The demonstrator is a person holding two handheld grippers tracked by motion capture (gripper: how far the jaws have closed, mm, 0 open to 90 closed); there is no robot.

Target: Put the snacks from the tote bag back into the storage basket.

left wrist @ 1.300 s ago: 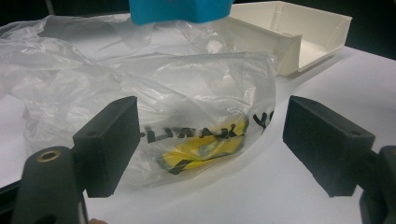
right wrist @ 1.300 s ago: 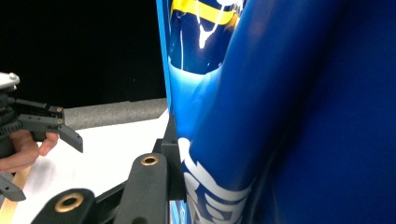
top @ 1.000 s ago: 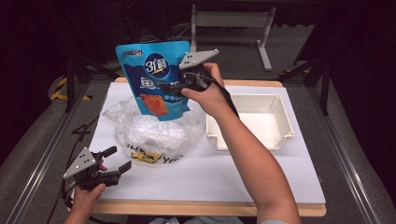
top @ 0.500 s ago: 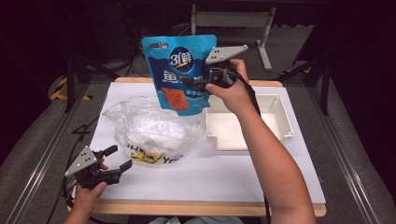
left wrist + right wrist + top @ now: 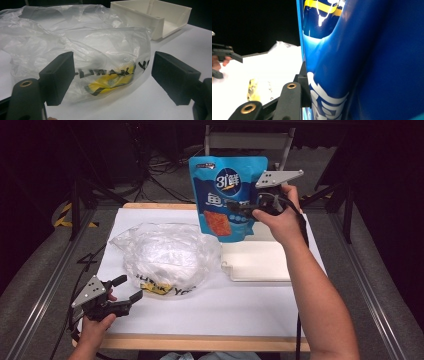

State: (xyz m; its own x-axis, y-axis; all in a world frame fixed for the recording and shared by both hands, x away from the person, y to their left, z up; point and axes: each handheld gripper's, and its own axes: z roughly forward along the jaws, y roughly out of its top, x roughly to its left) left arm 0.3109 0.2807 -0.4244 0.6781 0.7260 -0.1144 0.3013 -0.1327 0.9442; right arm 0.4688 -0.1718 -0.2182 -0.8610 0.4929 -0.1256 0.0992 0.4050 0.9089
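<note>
Fingers (image 5: 57, 77) of the left gripper (image 5: 124, 295) are spread wide, nothing between them, hovering low at the near-left corner of the surface (image 5: 240, 310), aimed at the clear plastic bag (image 5: 167, 257). In the left gripper view the bag sits just beyond the fingers, crumpled, black lettering and a yellow patch showing through its near end. Right gripper (image 5: 239, 210) is raised above the far side of the surface, fingers pinching the blue snack pouch (image 5: 226, 195) at its right edge; pouch hangs upright, clear of the surface, front face with white logo and orange window toward the high camera. In the right gripper view one finger (image 5: 304, 82) presses flat against the glossy blue film; the opposite finger is hidden behind the pouch. White tray (image 5: 265, 262) lies on the right half of the surface, just right of the plastic bag, below and near side of the hanging pouch; open top, low walls. Bag occupies the left-centre, its near edge close to the left gripper but not touching. Right forearm (image 5: 320, 300) runs in from the near-right edge. White sheet covers the surface; wooden edge visible along near and far sides.
</note>
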